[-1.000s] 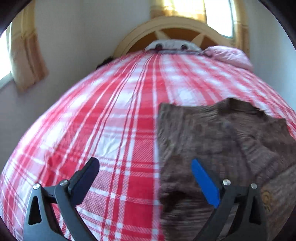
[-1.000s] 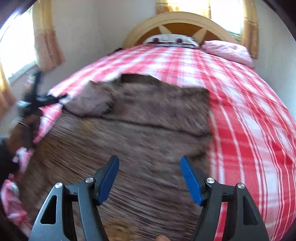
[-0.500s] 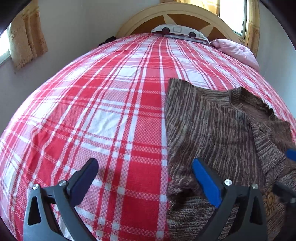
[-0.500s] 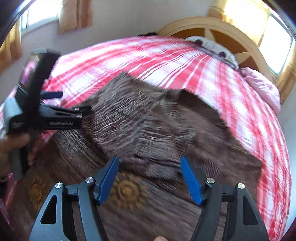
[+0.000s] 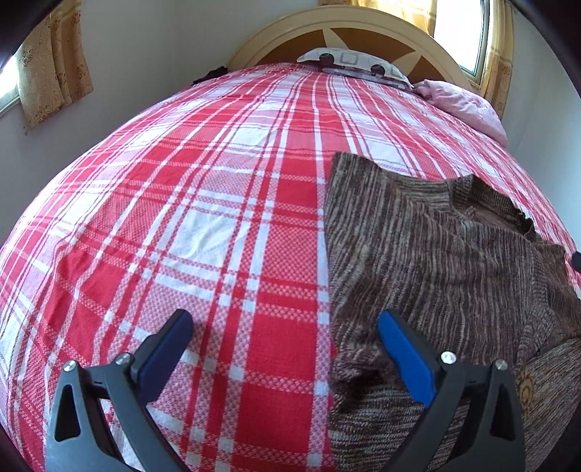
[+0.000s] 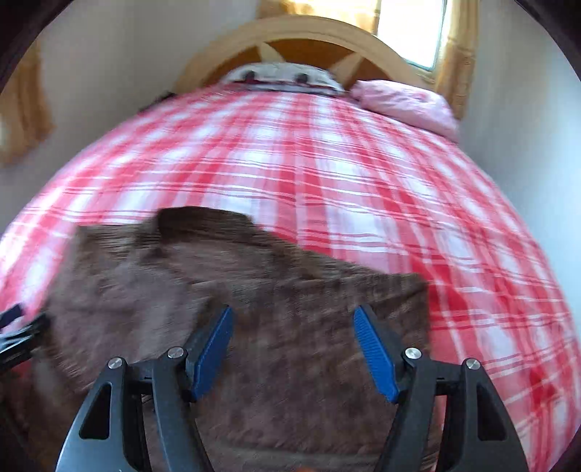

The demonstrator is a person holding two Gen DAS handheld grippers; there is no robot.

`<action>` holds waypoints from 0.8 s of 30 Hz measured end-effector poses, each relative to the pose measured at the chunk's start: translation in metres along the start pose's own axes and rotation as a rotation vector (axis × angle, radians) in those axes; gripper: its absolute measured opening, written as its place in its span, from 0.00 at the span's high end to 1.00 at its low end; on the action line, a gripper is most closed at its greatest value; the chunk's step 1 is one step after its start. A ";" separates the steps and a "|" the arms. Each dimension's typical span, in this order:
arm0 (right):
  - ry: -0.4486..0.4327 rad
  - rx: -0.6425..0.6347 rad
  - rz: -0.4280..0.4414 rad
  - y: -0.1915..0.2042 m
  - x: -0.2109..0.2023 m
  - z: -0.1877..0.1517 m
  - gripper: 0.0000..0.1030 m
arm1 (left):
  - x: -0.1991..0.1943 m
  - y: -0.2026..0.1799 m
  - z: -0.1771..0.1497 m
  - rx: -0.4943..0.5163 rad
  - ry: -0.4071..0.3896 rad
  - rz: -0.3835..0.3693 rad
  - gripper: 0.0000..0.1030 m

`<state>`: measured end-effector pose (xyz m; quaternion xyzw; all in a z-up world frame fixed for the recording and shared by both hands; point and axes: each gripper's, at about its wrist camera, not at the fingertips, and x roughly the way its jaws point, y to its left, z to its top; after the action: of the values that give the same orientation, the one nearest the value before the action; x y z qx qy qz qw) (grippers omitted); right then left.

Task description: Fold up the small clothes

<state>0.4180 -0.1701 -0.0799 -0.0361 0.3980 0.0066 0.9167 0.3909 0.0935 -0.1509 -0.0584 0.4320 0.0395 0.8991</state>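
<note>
Left wrist view is showing the left tongs hanging wide open over the left edge of the brown knit top, holding nothing; one blue pad is sitting above the fabric, the other above the red plaid bedspread. The top is lying on the right half of the bed, its left side already folded inward and its neckline pointing toward the headboard.

In the right wrist view, the right tongs are also standing well open and empty, hovering over the top's right portion.

What could be going wrong from here: the loose fold near the left tongs is looking bunched, so a careless pinch is likely grabbing only the upper layer and dragging the fold apart. The bedspread itself is soft and could be getting caught with the knit.

Compared with a second ago, the right view is swinging rightward, so more bedspread is showing and the top is sitting lower left; the picture is blurring. The left view is barely changing.
</note>
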 end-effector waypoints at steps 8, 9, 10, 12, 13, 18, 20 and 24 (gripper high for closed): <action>0.067 -0.241 0.259 0.088 0.001 -0.034 0.50 | -0.002 0.004 0.000 -0.011 -0.005 -0.010 0.00; 0.080 -0.260 0.248 0.091 0.005 -0.039 0.51 | -0.002 0.004 -0.001 -0.013 -0.006 -0.011 0.00; 0.103 -0.270 0.254 0.091 0.011 -0.043 0.51 | -0.002 0.005 -0.001 -0.016 -0.007 -0.014 0.00; 0.130 -0.280 0.294 0.087 0.014 -0.051 0.66 | -0.003 0.005 -0.001 -0.020 -0.006 -0.018 0.00; 0.122 -0.305 0.280 0.087 0.013 -0.055 0.73 | -0.002 0.005 -0.001 -0.019 -0.003 -0.018 0.00; 0.010 -0.418 0.248 0.087 -0.013 -0.063 0.92 | 0.000 0.003 0.000 -0.010 0.002 -0.010 0.00; -0.055 -0.441 0.196 0.086 -0.025 -0.062 0.92 | 0.000 0.002 0.000 -0.009 0.002 -0.011 0.00; -0.141 -0.555 0.024 0.089 -0.025 -0.062 0.92 | 0.001 0.001 0.000 -0.004 0.003 -0.010 0.00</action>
<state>0.3519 -0.0857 -0.1090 -0.2805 0.3168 0.1286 0.8969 0.3916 0.0949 -0.1516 -0.0627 0.4331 0.0358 0.8984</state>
